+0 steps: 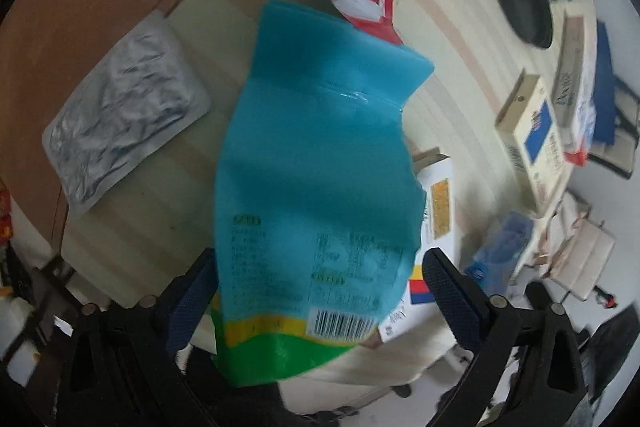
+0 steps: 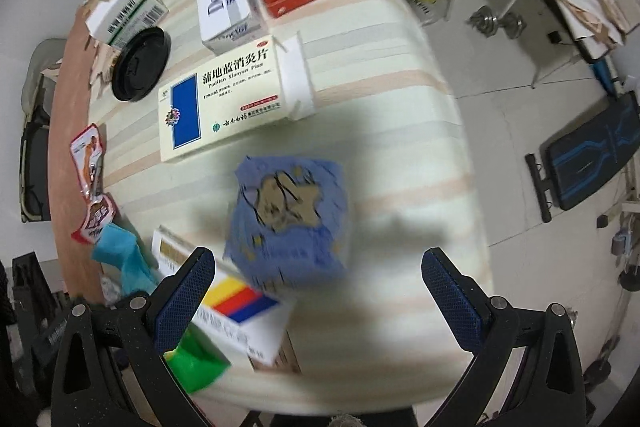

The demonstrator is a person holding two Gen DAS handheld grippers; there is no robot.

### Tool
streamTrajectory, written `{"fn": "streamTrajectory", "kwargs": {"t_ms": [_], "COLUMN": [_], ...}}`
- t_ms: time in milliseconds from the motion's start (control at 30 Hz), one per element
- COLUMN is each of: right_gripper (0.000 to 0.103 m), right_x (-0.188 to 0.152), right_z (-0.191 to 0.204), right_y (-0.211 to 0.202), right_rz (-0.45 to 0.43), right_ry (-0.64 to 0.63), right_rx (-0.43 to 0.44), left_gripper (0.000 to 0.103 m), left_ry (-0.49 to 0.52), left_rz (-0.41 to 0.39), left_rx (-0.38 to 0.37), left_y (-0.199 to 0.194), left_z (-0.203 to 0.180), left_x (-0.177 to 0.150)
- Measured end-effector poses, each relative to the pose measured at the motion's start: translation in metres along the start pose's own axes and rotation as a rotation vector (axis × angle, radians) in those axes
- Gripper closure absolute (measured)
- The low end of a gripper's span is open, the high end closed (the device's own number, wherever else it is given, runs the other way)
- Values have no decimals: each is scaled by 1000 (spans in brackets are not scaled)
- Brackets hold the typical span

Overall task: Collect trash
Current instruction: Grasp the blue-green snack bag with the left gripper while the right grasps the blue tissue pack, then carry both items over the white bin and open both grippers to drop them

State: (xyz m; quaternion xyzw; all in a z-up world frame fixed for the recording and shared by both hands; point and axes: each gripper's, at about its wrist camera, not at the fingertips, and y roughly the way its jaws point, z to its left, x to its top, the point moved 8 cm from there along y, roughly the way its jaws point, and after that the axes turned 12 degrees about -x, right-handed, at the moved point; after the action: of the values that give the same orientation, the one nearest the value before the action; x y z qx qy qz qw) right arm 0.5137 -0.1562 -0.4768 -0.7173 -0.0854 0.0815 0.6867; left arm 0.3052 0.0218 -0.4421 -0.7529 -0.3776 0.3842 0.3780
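The foil pouch (image 1: 124, 123) lies flat at the counter's (image 1: 440, 67) left edge. The left tongs (image 1: 320, 291) stand wide apart astride the blue bag (image 1: 320, 163), pads not pressing it, likely lining up a grab. The bag overlaps a white box (image 1: 438, 203), hiding most of it. The right tongs (image 2: 318, 291) gape above the purple packet (image 2: 288, 223) (too blurred to read), touching nothing.

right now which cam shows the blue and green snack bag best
The left wrist view: the blue and green snack bag fills the middle, its barcode and printed back visible between the open left gripper. The right wrist view catches only its ends at the lower left, past a white box.
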Motion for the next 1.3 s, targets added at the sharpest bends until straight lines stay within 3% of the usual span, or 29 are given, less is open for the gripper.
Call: {"fn": "streamTrajectory", "kwargs": {"t_ms": [67,167,300,400,533,667,1000,1167,1300], "right_gripper": [0,1,30,53,65,69,70,70,70], "right_x": [7,8,7,6,0,-10,-37,-71,-120], "right_z": [12,23,30,31,30,21,-1,1,5], "right_y": [15,31,39,35,28,10,-33,-61,-83], "right_rz": [22,56,63,28,11,-26,-80,-125,-166], "right_ry": [-16,-45,-84,-104,-116,-114,-47,-50,-62], "right_rx": [7,-6,-43,-62,-40,-13,79,108,124], "left_gripper": [17,19,20,20,21,21,21,21,21], "left_ry": [47,150,294,344,376,418,493,570,639], "left_rz": [-1,-14,-45,-51,-52,-69,-107,-160,-179], "left_rx": [55,123,222,246,242,242,156,107,54], "left_y": [0,-5,-18,-25,-32,-48,-104,-151,-178], "left_z": [-4,-12,-27,-36,-47,-60,-62,-59,-41], "left_x": [1,1,-1,-4,-6,-25,-61,-87,-110]}}
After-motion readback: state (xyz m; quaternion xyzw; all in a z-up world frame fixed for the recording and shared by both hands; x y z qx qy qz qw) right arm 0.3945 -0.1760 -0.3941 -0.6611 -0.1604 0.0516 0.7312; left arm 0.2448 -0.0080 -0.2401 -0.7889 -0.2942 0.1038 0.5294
